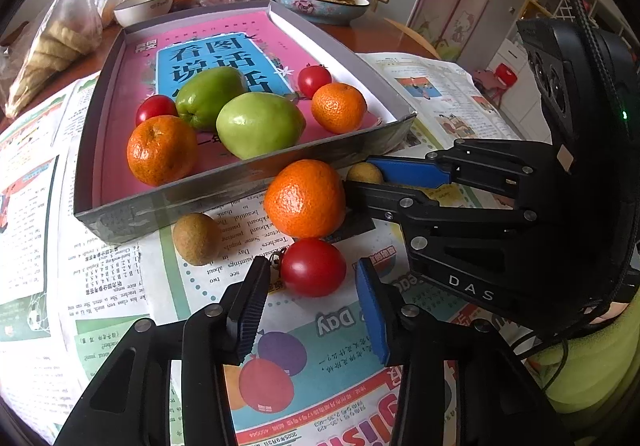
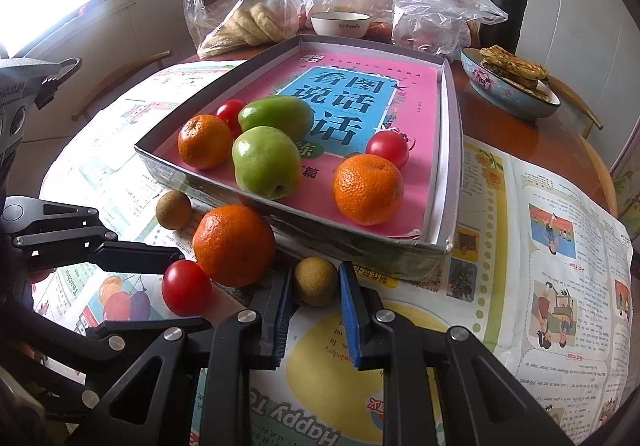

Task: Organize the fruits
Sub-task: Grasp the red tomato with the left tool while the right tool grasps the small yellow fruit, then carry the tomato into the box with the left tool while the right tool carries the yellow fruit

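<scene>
Two grippers close in on loose fruit lying on newspaper in front of a shallow grey cardboard tray (image 2: 448, 149).

From left to right: a small brown longan (image 2: 173, 209) lies free; the left gripper (image 1: 316, 302) straddles a glossy red cherry tomato (image 1: 313, 267), jaws part open, pads not visibly touching; a bright orange mandarin (image 2: 234, 244) sits against the tray wall; the right gripper (image 2: 315, 292) is clamped on a second round brown longan (image 2: 315, 280). The tomato looks light, smooth and easily bruised; I judge a gentle hold across its widest part best. The longan seems light, with a thin shell.
</scene>
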